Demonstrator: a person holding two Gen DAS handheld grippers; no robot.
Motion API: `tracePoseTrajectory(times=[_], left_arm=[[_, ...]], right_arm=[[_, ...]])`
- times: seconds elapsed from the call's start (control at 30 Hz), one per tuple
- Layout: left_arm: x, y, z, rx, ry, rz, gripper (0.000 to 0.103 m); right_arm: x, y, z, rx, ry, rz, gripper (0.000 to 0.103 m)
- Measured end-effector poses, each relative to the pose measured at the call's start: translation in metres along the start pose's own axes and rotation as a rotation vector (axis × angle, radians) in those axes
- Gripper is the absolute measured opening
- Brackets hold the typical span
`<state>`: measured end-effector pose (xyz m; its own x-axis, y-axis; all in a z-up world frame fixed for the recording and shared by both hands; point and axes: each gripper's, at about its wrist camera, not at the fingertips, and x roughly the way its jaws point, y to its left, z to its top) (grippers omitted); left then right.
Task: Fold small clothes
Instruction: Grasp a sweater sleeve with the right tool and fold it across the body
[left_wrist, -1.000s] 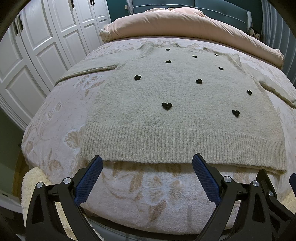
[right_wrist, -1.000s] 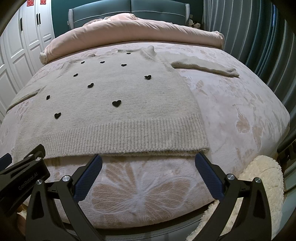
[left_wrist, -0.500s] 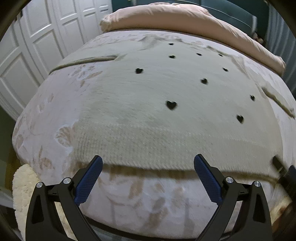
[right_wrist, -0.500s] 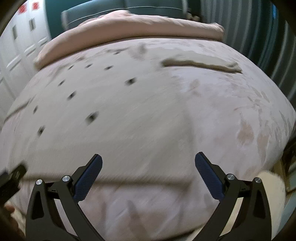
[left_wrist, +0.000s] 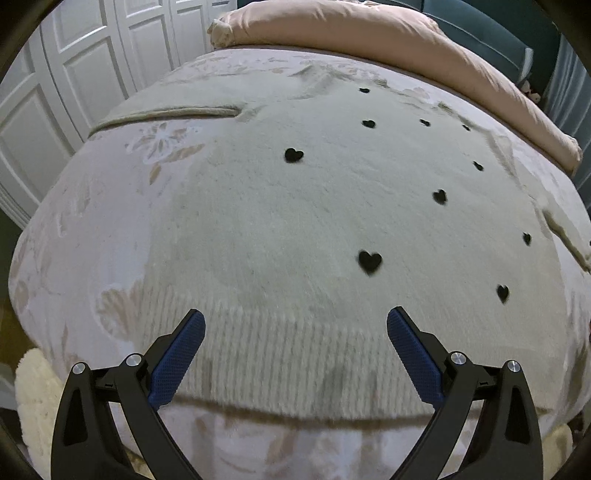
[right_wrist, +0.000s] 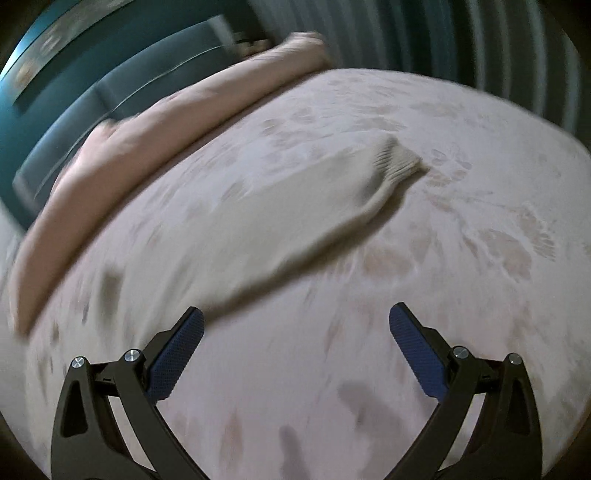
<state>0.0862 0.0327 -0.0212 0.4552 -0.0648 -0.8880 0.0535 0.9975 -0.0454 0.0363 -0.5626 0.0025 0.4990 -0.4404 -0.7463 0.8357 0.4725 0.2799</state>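
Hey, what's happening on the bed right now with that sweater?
A person holding two grippers is about to fold a cream sweater with black hearts, spread flat on a floral bedspread. The left gripper is open over the ribbed hem, gripping nothing. The right gripper is open too, pointed toward the sweater's outstretched sleeve, above the bedspread beside it. That view is blurred. No fold has been made yet.

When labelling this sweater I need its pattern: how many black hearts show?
10 hearts on the sweater: four near the collar, one left-centre, three mid-right, two nearest the hem. None seems hidden.
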Motion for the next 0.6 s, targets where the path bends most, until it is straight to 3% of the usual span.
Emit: tracePoseTrajectory(times=[0.2,0.3,0.4,0.47,0.53,0.6], left_arm=[[0.012,-0.002,0.014,-0.009,-0.002,0.026,0.097],[0.012,-0.002,0.023,-0.035,-0.034,0.016,0.097],[0.016,-0.003,0.033,-0.055,-0.039,-0.016,0.097],[0.017,-0.001,0.037,-0.07,-0.038,-0.038,0.097],[0.019,0.001,0.041,-0.081,-0.039,-0.045,0.097],[0.019,0.002,0.042,-0.086,-0.045,-0.047,0.097]], right_arm=[[0.057,-0.042,0.048,0.229,0.013,-0.019,0.098],[0.073,-0.05,0.056,0.297,0.021,-0.003,0.086],[0.08,-0.052,0.066,0.314,0.01,0.021,0.054],[0.084,-0.051,0.075,0.347,0.022,0.059,0.02],[0.078,-0.043,0.087,0.369,0.002,0.107,0.014],[0.056,-0.015,0.102,0.321,-0.075,0.178,0.013]])
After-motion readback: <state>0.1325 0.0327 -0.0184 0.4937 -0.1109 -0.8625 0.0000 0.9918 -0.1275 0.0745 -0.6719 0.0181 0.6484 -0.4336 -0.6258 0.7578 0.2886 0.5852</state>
